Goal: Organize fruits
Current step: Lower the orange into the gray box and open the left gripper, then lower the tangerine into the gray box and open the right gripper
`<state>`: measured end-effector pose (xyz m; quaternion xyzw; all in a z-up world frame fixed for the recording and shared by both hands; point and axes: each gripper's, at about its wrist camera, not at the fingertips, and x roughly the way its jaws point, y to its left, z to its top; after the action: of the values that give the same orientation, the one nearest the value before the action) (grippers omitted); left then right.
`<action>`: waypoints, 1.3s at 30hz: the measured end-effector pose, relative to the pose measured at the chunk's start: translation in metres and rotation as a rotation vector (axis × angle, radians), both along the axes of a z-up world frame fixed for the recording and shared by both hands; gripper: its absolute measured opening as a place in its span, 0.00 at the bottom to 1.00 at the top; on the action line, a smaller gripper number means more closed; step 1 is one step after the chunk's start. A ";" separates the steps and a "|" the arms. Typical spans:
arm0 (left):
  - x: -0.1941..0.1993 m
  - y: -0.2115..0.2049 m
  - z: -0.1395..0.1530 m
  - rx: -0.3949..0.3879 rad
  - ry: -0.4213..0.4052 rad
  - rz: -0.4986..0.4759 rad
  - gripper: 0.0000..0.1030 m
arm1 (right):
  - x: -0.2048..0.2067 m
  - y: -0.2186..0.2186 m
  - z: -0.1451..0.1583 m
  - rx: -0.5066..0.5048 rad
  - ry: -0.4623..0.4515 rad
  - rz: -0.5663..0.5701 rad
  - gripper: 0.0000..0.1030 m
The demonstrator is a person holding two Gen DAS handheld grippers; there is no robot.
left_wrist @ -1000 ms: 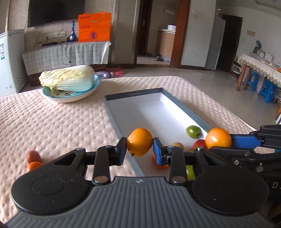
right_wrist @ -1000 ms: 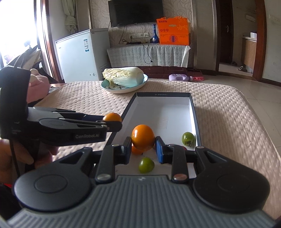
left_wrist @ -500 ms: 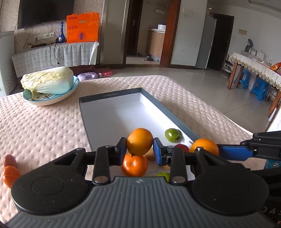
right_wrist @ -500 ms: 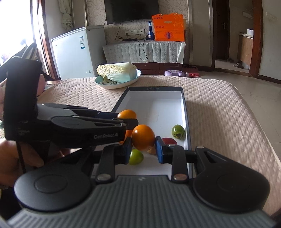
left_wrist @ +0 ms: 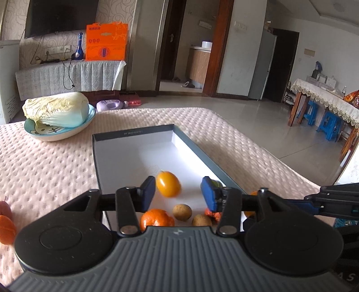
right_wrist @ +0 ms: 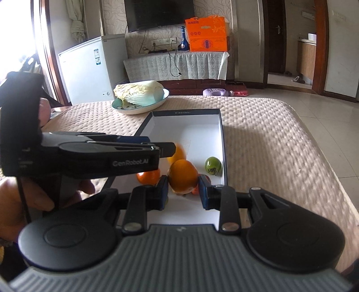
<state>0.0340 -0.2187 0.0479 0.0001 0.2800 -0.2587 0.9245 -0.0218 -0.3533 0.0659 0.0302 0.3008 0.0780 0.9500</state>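
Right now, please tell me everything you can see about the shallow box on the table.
The box is a long, shallow rectangular tray, probably cardboard, with dark grey walls and a white inside. Small print marks its far wall. It lies flat and open on the pink quilted cover, lengthwise away from both cameras. Several fruits sit at its near end; its far half is bare.

Patterned wallpaper wall with a dark TV (right_wrist: 158, 14) mounted; below it a cloth-draped sideboard (right_wrist: 175, 65) carrying an orange box (right_wrist: 207, 36) and a blue bottle (right_wrist: 183, 40). White freezer (right_wrist: 92, 69) left, by a bright window. Pale tiled floor (left_wrist: 258, 121), wooden door frames, blue stools (left_wrist: 329, 123) under a lace-covered side table.
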 end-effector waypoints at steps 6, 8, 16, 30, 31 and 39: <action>-0.009 0.011 0.004 -0.022 -0.014 0.004 0.52 | 0.006 0.002 -0.001 0.009 0.004 -0.012 0.31; -0.015 0.019 0.006 -0.015 -0.012 0.024 0.53 | 0.009 0.003 0.000 0.020 0.002 -0.017 0.31; -0.056 0.059 0.028 0.000 -0.028 0.091 0.53 | 0.018 0.010 0.002 0.068 -0.009 -0.028 0.31; -0.082 0.114 0.019 0.056 0.031 0.188 0.53 | 0.032 0.031 -0.001 0.087 -0.014 -0.030 0.31; -0.080 0.119 0.018 0.054 0.036 0.200 0.53 | 0.034 0.033 -0.003 0.085 -0.010 -0.033 0.31; -0.074 0.156 0.017 0.054 0.054 0.273 0.53 | 0.043 0.042 -0.009 0.073 0.006 -0.041 0.31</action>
<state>-0.0404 -0.0631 0.0650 -0.0201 0.3091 -0.1227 0.9429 0.0214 -0.3110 0.0565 0.0714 0.3000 0.0695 0.9487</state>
